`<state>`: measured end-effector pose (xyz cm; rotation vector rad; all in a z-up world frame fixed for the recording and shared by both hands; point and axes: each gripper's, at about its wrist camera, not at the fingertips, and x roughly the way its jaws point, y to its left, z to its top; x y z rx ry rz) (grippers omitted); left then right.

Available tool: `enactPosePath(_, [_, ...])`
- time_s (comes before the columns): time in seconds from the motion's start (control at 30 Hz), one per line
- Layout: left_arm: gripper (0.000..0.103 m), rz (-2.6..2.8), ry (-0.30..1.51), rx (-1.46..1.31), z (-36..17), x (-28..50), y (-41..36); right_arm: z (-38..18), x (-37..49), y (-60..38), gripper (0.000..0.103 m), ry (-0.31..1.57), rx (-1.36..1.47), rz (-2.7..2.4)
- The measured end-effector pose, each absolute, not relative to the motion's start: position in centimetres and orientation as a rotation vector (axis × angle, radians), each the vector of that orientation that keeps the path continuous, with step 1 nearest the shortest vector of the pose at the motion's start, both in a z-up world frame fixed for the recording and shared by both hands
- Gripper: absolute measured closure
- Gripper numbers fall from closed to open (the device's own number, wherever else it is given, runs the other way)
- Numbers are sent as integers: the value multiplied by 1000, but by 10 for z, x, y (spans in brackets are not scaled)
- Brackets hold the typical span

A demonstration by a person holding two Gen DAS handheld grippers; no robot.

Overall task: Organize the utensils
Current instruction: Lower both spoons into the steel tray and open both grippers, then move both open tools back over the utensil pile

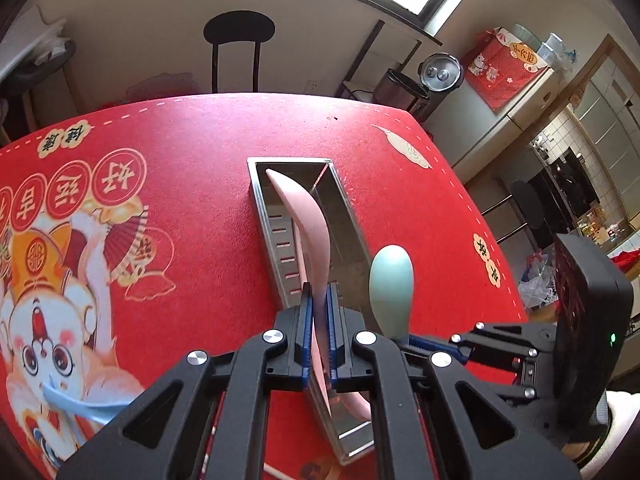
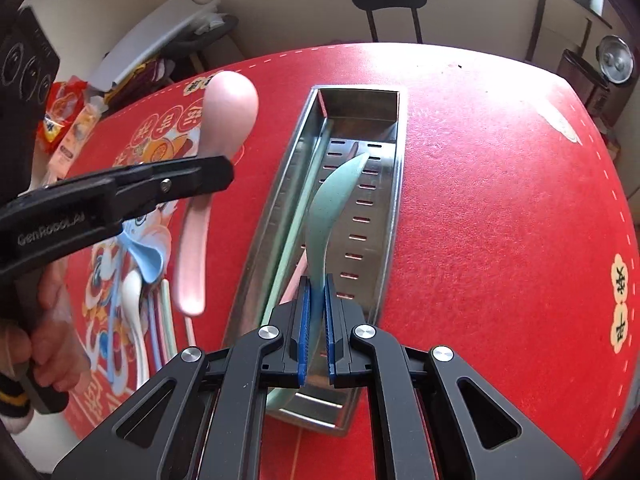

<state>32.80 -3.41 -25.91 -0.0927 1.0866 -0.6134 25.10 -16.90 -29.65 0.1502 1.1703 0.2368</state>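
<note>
My left gripper (image 1: 319, 300) is shut on the handle of a pink spoon (image 1: 308, 216), whose bowl hangs over the far end of a long steel tray (image 1: 288, 160). My right gripper (image 2: 316, 296) is shut on a green spoon (image 2: 332, 200) above the same tray (image 2: 360, 106). Each view catches the other tool. The right gripper (image 1: 412, 344) holds the green spoon (image 1: 390, 280) upright beside the tray. The left gripper (image 2: 218, 176) holds the pink spoon (image 2: 228, 116) left of it. A pale green utensil (image 2: 296, 216) lies along the tray's left wall.
On the red printed tablecloth (image 2: 500, 200) left of the tray lie a blue spoon (image 2: 148, 256), a white spoon (image 2: 134, 300) and several chopsticks (image 2: 166, 320). Snack packets (image 2: 64, 120) sit at the table's left edge. A black chair (image 1: 239, 36) stands behind the table.
</note>
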Motion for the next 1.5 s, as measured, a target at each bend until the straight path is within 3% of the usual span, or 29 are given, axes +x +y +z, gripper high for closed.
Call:
enactPosePath(0.57, [96, -576, 1206, 16, -304, 389, -82, -328, 264, -167, 96, 1260, 183, 211])
enactPosePath(0.77, [90, -605, 1174, -6, -289, 383, -68, -320, 256, -173, 94, 1243, 242, 180])
enactPosePath(0.8, [88, -608, 1163, -6, -284, 380, -62, -316, 254, -174, 94, 1233, 253, 173])
enactPosePath(0.87, [71, -609, 1135, -11, -271, 372, -50, -306, 248, -175, 94, 1202, 284, 162])
enactPosePath(0.93, [39, -602, 1084, -14, -256, 360, -31, -296, 238, -178, 94, 1166, 305, 148])
enactPosePath(0.97, [31, -592, 1062, -12, -250, 354, -21, -292, 233, -179, 90, 1155, 309, 142])
enactPosePath(1.0, [14, -582, 1050, -11, -244, 348, -11, -289, 227, -179, 84, 1142, 314, 137])
enactPosePath(1.03, [6, -575, 1038, -18, -240, 341, 0, -285, 223, -179, 61, 1128, 320, 138])
enactPosePath(1.07, [6, -564, 1026, -27, -236, 334, 12, -281, 218, -180, 33, 1106, 324, 139])
enactPosePath(1.1, [6, -552, 1023, -34, -234, 327, 25, -277, 211, -179, 31, 1074, 327, 139])
enactPosePath(1.5, [6, -285, 1053, -106, -259, 228, 153, -288, 159, -122, 31, 1130, 198, 246])
